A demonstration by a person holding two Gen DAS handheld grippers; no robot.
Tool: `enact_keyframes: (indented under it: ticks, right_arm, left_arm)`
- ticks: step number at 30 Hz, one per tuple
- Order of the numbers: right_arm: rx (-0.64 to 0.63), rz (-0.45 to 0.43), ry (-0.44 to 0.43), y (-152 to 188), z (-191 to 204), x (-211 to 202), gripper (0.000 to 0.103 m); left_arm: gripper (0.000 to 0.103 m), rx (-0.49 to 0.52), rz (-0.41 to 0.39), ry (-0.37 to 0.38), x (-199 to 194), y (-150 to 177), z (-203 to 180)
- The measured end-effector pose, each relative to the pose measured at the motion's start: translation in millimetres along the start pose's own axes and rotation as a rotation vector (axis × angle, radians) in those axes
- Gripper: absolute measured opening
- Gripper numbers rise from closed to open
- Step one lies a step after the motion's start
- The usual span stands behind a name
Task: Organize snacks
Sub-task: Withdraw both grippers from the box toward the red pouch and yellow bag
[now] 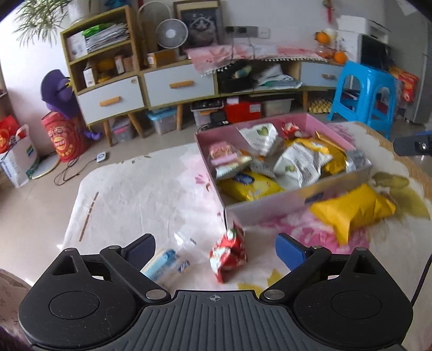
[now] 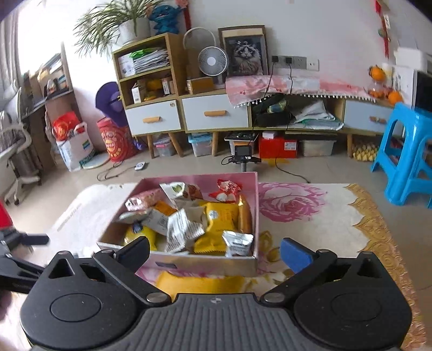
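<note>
The left gripper (image 1: 215, 249) hovers with jaws spread wide, gripping nothing; the right gripper (image 2: 215, 251) likewise hangs wide apart and empty

I see a pink cardboard box (image 1: 272, 208), a red-and-white crinkled snack packet (image 1: 229, 253), a plain yellow foil bag (image 1: 353, 208) and a rose-patterned cream cloth (image 2: 310, 205).

A lived-in home sitting room.

A low wooden sideboard (image 2: 216, 113) with pale drawers lines the wall, carrying a small fan (image 2: 212, 61), a framed cat picture (image 2: 245, 52) and oranges (image 2: 376, 73); a potted plant (image 2: 118, 21) tops the shelf unit, storage bins (image 2: 199, 144) sit beneath, and a blue plastic stool (image 2: 407, 151) stands by a floral-clothed surface (image 2: 310, 216).
</note>
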State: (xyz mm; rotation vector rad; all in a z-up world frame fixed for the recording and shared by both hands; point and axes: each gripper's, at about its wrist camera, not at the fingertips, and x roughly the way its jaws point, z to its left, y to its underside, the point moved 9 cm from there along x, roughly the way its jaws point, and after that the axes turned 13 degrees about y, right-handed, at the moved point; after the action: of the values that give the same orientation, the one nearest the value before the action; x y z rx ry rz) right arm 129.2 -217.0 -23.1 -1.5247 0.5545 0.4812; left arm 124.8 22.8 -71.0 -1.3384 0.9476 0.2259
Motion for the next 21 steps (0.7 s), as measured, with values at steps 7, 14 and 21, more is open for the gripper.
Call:
enact_keyframes:
  ticks: [7,14,21]
  right_arm:
    - [-0.146,0.000,-0.011,25,-5,7,0.095]
    - [-0.250,0.021,-0.097,50,14,20,0.095]
    - [-0.239,0.025,-0.153,58,22,42,0.095]
  left_arm:
    - [0.097,0.009,0.002,0.095,9,33,-4]
    - [0.097,0.005,-0.044,0.158,24,44,-7]
    - [0.097,-0.047,-0.117,0.192,39,36,-1]
